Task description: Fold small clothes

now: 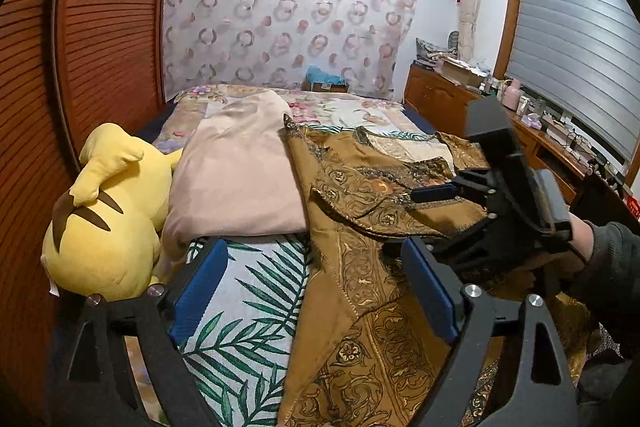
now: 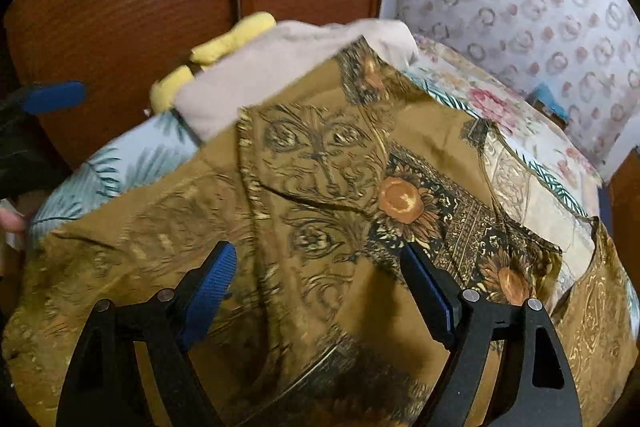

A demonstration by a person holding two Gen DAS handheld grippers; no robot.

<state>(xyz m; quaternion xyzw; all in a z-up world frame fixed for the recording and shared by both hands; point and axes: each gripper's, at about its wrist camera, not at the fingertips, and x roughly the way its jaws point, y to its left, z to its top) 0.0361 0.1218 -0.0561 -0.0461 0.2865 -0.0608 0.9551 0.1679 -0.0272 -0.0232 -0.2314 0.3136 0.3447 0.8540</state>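
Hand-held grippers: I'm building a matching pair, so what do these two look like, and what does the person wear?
Both match: the left hand-held gripper and right hand-held gripper have black angular frames with triangular cut-outs, silver round pivot pins and flat blue pads on the fingers. No cables show. The person's hand emerges from a dark sleeve.

Black claw (image 1: 316, 287), blue pads (image 1: 199, 291), dark sleeve (image 1: 612, 255).
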